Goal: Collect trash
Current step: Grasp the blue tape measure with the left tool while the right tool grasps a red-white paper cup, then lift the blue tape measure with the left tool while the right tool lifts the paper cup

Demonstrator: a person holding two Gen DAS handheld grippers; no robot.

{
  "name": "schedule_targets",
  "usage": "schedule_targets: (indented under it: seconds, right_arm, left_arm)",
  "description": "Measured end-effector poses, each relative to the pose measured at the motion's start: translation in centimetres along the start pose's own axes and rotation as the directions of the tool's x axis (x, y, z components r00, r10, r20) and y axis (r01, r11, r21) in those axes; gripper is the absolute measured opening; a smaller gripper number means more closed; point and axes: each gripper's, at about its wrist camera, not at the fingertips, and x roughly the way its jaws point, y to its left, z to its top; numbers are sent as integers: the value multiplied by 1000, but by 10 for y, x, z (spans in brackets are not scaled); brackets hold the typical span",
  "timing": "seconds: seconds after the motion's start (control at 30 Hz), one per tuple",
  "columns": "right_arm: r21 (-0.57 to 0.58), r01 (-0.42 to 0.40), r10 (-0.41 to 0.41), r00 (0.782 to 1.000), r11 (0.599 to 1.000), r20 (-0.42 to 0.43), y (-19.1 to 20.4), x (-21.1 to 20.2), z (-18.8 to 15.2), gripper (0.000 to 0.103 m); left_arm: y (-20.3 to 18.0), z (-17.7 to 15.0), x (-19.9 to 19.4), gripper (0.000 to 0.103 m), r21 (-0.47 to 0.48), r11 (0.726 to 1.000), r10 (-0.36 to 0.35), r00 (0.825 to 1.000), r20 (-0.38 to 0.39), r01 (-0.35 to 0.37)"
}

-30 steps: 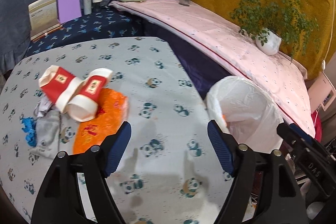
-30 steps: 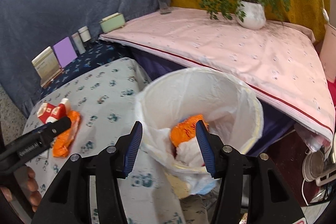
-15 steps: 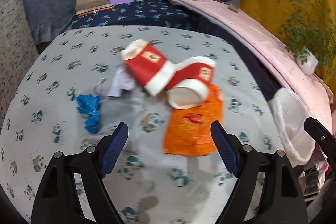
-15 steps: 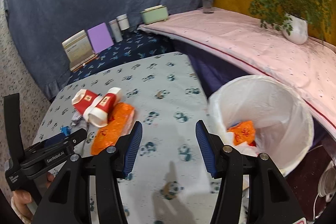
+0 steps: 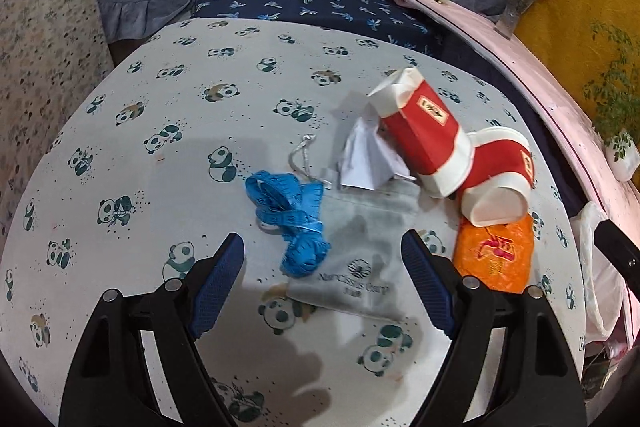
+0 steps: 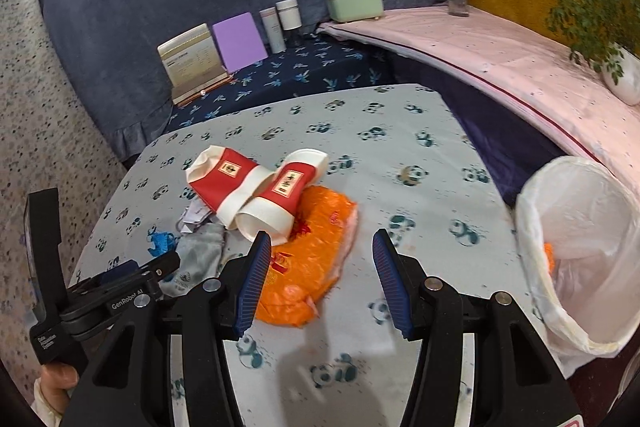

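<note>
Panda-print cloth covers the table (image 5: 160,115), where two red-and-white paper cups (image 5: 448,155), an orange wrapper (image 5: 496,259), a blue tape measure (image 5: 288,211) and a grey pouch (image 5: 360,247) lie clustered. Both the left tongs (image 5: 322,283) and right tongs (image 6: 318,283) hang released and empty above them. Beside the table stands the white-lined trash bin (image 6: 576,227).

- Two paper cups (image 5: 460,155) are lying tipped on the surface (image 5: 200,131), touching each other.
- A snack wrapper (image 5: 496,255) is lying partly under the nearer cup.
- A crumpled paper (image 5: 366,157) is sitting left of the cups.
- A measuring tape (image 5: 292,215) is lying on a cloth pouch's (image 5: 360,247) left edge.
- A lined bin (image 6: 580,247) is standing off the surface's right side.
</note>
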Motion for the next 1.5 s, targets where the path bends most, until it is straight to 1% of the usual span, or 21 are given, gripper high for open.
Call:
schedule_targets:
  seconds: [0.37, 0.53, 0.57, 0.63, 0.67, 0.73, 0.9, 1.07, 1.13, 1.2, 1.33, 1.5]
  right_arm:
    - [-18, -18, 17, 999, 1000, -34, 26, 44, 18, 52]
    - [-7, -16, 15, 998, 1000, -54, 26, 61, 21, 53]
    - [-5, -14, 13, 998, 1000, -58, 25, 64, 21, 53]
    - [-3, -10, 10, 998, 1000, -66, 25, 70, 21, 53]
    - [-2, -10, 10, 998, 1000, -69, 25, 72, 21, 53]
    - [4, -15, 15, 997, 1000, -74, 25, 76, 21, 53]
    - [19, -35, 37, 995, 999, -91, 27, 86, 19, 53]
    - [22, -61, 63, 992, 998, -107, 30, 94, 16, 53]
    - [25, -75, 77, 990, 997, -117, 32, 97, 14, 48]
    - [29, -85, 88, 988, 996, -129, 33, 99, 12, 39]
    - [41, -86, 90, 990, 995, -108, 31, 91, 12, 39]
    - [64, -101, 105, 992, 993, -68, 23, 71, 18, 38]
  left_arm:
    - [17, 8, 21, 76, -33, 999, -22, 999, -32, 21]
    - [21, 11, 25, 69, -46, 998, -44, 998, -39, 42]
    - [22, 12, 25, 67, -45, 998, -49, 998, -37, 47]
    - [22, 12, 26, 58, -38, 998, -60, 997, -40, 59]
    - [22, 13, 26, 56, -36, 997, -68, 997, -43, 66]
    - [23, 13, 27, 48, -37, 996, -77, 996, -44, 75]
    - [23, 13, 28, 34, -26, 996, -89, 995, -49, 88]
    - [22, 13, 28, 30, -26, 995, -93, 995, -47, 92]
    - [21, 13, 26, 29, -26, 996, -92, 995, -46, 91]
    - [20, 13, 24, 28, -26, 996, -91, 995, -45, 90]
    - [17, 13, 18, 26, -21, 995, -98, 995, -36, 97]
    - [11, 13, 9, 26, -11, 994, -107, 994, -23, 106]
